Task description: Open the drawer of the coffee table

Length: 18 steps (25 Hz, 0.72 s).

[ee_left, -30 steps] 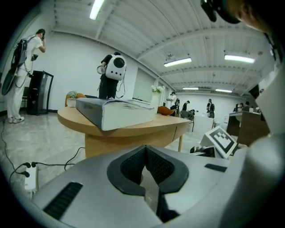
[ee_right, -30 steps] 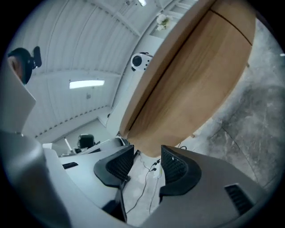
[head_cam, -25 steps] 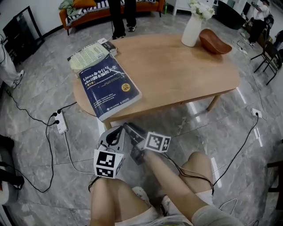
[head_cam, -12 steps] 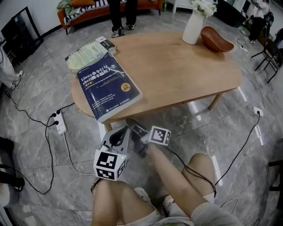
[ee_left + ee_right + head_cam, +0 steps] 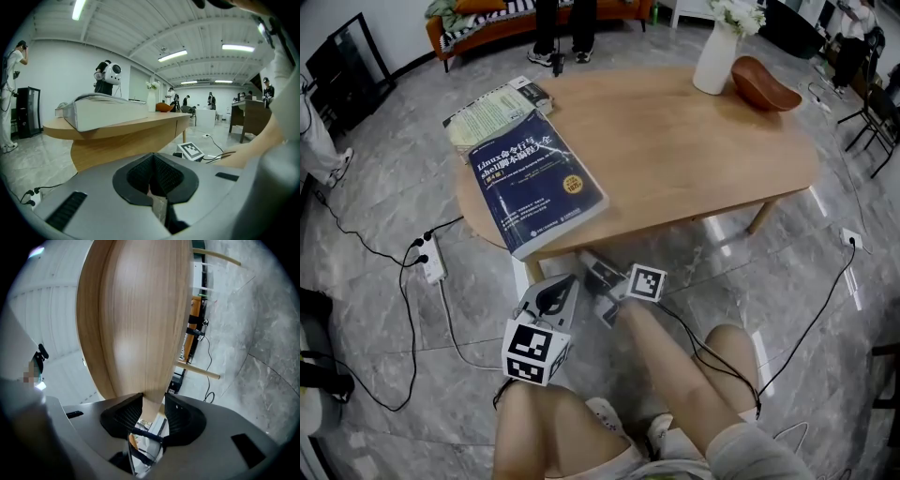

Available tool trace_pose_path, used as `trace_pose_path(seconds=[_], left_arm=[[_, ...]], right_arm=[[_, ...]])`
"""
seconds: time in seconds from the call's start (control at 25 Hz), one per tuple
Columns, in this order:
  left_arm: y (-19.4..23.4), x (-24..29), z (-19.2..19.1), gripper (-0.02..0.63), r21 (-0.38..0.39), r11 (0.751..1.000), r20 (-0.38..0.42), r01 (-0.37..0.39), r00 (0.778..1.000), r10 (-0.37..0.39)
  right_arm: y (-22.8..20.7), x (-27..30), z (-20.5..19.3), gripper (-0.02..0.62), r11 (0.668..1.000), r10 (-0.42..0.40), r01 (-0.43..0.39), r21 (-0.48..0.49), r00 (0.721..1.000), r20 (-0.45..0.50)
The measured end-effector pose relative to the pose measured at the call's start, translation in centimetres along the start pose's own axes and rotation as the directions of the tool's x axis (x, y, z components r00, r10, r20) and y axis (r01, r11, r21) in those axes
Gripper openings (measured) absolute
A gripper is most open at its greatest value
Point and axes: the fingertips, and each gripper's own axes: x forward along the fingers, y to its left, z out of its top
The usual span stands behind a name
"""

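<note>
The blue book (image 5: 539, 183) on the worktop (image 5: 694, 141) reads "Linux" and "shell" among Chinese characters. The drawer (image 5: 133, 143) sits shut under the near rim. The right tongs (image 5: 153, 414), tucked further beneath that rim than a second ago, has been narrowing its wide jaws, with a wooden edge (image 5: 151, 399) between them, not yet pinched. The left tongs (image 5: 154, 183) is clamped shut and empty.

Setting: staged living-room corner inside a large lab hall.
Evidence:
- wooden coffee table (image 5: 694, 141), orange sofa (image 5: 487, 21) and white vase of flowers (image 5: 717, 61) on a grey stone-tile floor (image 5: 384, 178)
- power strip (image 5: 429, 259) with loose cables
- ribbed industrial ceiling, strip lights (image 5: 172, 56)
- bystander (image 5: 102, 86) wearing a head-mounted rig
- work desks (image 5: 253, 117) further back
</note>
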Motion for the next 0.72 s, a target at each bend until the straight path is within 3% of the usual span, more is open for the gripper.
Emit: trace_pose_path(seconds=[0.52, 0.72], left_arm=[[-0.7, 0.4, 0.2, 0.009, 0.016, 1.000, -0.002, 0.012, 1.000, -0.012], [-0.8, 0.5, -0.3, 0.009, 0.060, 0.998, -0.021, -0.009, 1.000, 0.010]], right_arm=[[0.4, -1.3, -0.8, 0.130, 0.999, 0.005, -0.005, 0.043, 1.000, 0.020], [0.9, -1.8, -1.1, 0.130, 0.999, 0.009, -0.010, 0.043, 1.000, 0.008]])
